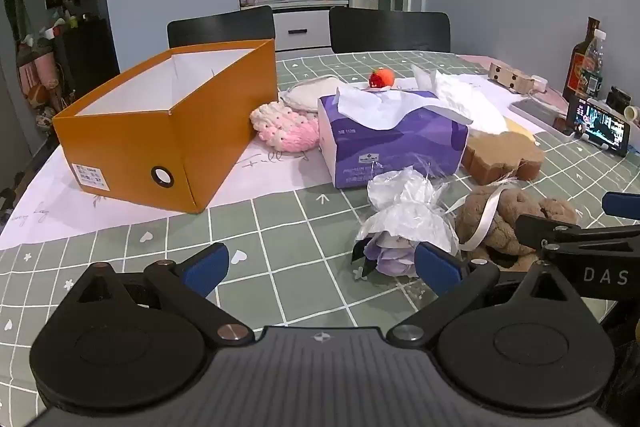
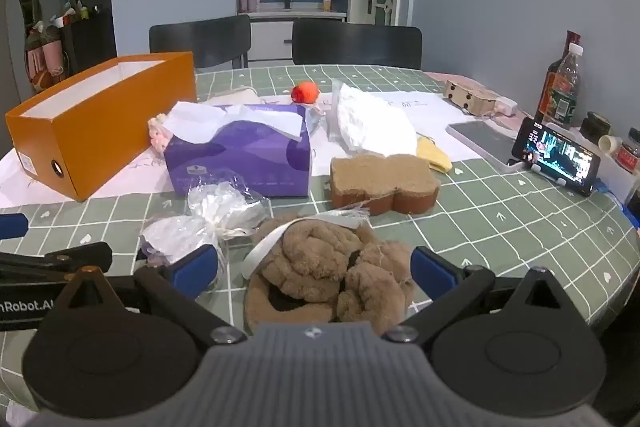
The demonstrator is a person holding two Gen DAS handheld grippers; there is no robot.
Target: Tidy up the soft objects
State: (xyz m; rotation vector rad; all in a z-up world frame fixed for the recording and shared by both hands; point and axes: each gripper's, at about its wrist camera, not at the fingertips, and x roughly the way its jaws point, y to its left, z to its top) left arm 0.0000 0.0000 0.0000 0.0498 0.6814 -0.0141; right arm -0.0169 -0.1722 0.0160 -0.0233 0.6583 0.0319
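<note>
A brown plush toy [image 2: 332,267] with a white ribbon lies between the open fingers of my right gripper [image 2: 314,269], untouched by the pads; it also shows in the left wrist view [image 1: 508,223]. A purple soft toy in clear plastic wrap [image 1: 404,227] lies by the right finger of my open, empty left gripper [image 1: 322,269]; it shows in the right wrist view [image 2: 200,227]. An open orange box [image 1: 168,131] stands at the left. A pink-white knitted piece [image 1: 286,129], a purple tissue pack [image 1: 394,143], a brown sponge [image 2: 380,183] and a red-orange plush [image 2: 305,92] lie behind.
A phone on a stand [image 2: 558,157], bottles [image 2: 560,91], a grey tablet [image 2: 482,141] and a wooden block [image 2: 470,99] sit at the right. White crumpled paper [image 2: 372,123] and a yellow cloth [image 2: 434,155] lie mid-table. Two black chairs [image 2: 356,43] stand behind the green checked tablecloth [image 2: 500,219].
</note>
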